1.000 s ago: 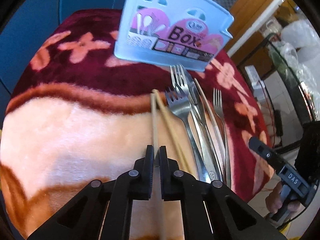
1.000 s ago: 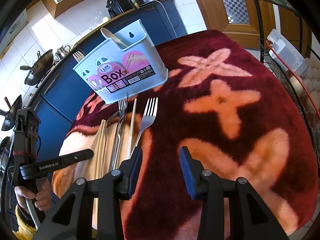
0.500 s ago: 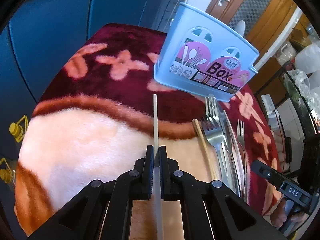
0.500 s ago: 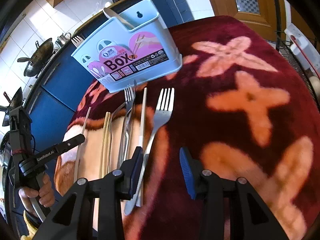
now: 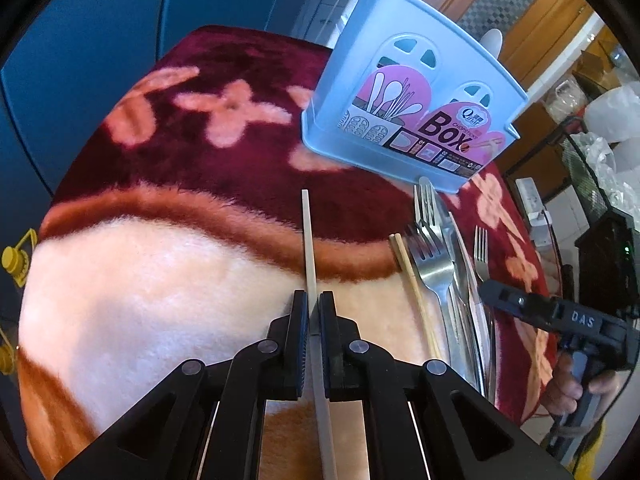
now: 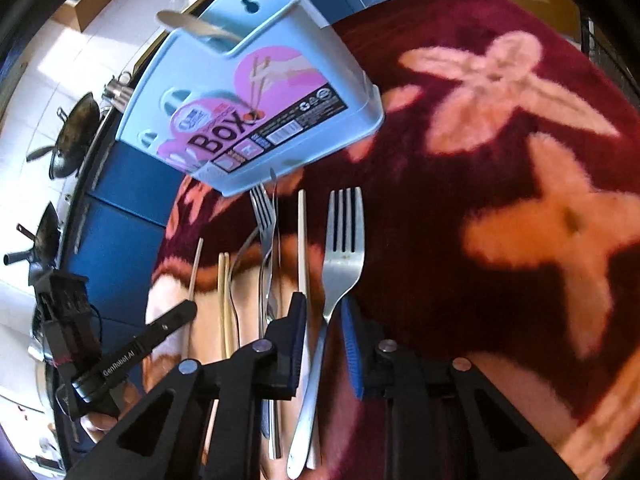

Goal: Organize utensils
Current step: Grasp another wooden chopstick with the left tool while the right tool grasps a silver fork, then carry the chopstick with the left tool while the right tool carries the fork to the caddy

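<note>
Left wrist: left gripper [image 5: 313,304] is pinching one chopstick [image 5: 308,240], blue utensil box [image 5: 412,120] sitting at 1 o'clock.

Right wrist: right gripper [image 6: 323,308] is gaping around a fork [image 6: 340,256], other cutlery crowding at 9 o'clock.

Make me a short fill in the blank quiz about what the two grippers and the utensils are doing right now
1. The left gripper is shut on a single pale ____.
2. The right gripper is open, its fingers on either side of the handle of a ____.
3. The light blue utensil holder carries a label with the large word ____.
4. The utensils lie on a dark red ____ patterned with pink flowers.

Missing words: chopstick; fork; Box; blanket
</note>
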`<state>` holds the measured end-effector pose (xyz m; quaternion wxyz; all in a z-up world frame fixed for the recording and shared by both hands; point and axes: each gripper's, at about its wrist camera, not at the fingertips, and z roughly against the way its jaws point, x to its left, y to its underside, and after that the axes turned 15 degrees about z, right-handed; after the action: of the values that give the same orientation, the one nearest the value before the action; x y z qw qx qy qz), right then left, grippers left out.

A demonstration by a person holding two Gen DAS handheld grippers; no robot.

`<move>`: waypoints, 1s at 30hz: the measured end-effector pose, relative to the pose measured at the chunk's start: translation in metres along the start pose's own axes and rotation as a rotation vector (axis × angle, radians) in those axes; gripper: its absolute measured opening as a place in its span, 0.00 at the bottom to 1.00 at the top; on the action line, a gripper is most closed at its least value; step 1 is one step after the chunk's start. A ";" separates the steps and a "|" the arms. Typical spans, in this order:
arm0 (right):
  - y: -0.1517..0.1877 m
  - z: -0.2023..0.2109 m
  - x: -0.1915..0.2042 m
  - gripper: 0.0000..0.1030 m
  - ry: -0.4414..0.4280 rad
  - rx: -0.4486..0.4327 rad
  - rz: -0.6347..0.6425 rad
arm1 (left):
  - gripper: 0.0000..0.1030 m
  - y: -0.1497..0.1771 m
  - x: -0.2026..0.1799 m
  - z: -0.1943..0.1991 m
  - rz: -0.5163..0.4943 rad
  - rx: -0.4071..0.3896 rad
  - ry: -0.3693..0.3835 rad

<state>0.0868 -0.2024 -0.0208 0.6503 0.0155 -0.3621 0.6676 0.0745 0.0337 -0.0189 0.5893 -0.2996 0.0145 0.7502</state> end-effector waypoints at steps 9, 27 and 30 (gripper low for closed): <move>0.001 0.008 0.007 0.04 0.027 -0.070 0.080 | 0.04 -0.002 -0.005 0.001 -0.033 0.009 0.010; 0.004 0.091 0.051 0.03 0.134 -0.477 0.243 | 0.04 -0.001 -0.045 0.077 -0.095 -0.292 0.182; -0.002 0.098 0.057 0.03 0.155 -0.517 0.256 | 0.04 -0.007 -0.050 0.085 -0.097 -0.345 0.187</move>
<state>0.0354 -0.2035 0.0807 0.5688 -0.2477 -0.4682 0.6292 0.0503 0.0235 0.0766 0.5608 -0.4650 -0.0741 0.6810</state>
